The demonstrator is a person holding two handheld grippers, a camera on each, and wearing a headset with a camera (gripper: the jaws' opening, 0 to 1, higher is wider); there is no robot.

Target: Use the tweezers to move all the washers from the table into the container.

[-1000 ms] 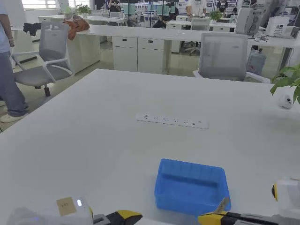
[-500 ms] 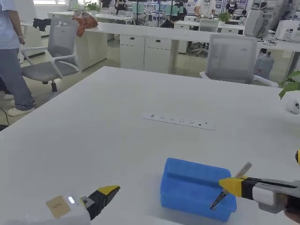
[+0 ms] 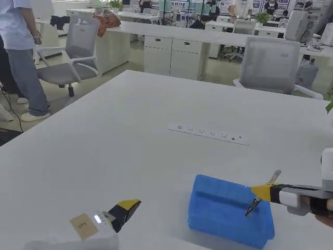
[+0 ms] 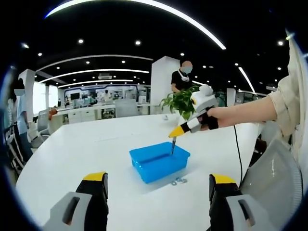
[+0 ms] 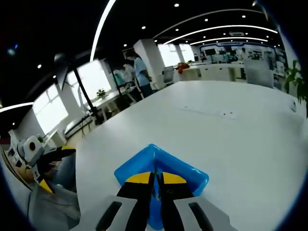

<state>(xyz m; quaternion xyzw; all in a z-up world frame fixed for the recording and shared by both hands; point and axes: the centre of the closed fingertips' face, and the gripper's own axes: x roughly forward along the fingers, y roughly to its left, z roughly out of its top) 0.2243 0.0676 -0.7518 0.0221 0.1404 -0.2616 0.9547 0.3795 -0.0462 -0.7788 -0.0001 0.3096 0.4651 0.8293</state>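
At the head view's lower left the yellow-tipped left gripper (image 3: 127, 208) hovers with jaws spread wide and empty, small metal washers (image 4: 178, 181) lie beside the blue plastic container (image 3: 223, 216), and rightward the right gripper (image 3: 263, 192) clamps slim metal tweezers (image 3: 254, 204) tips-down over it, likely to drop one.

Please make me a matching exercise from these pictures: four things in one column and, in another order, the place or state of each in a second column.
Things
1. tweezers
2. washers
3. left gripper
4. power strip

Places or states
A. on the table beside the blue container
B. open, holding nothing
C. in the tabletop, beyond the container
D. clamped in the right gripper, tips over the container

Pairs: 1-D, 2-A, 3-B, 4-C
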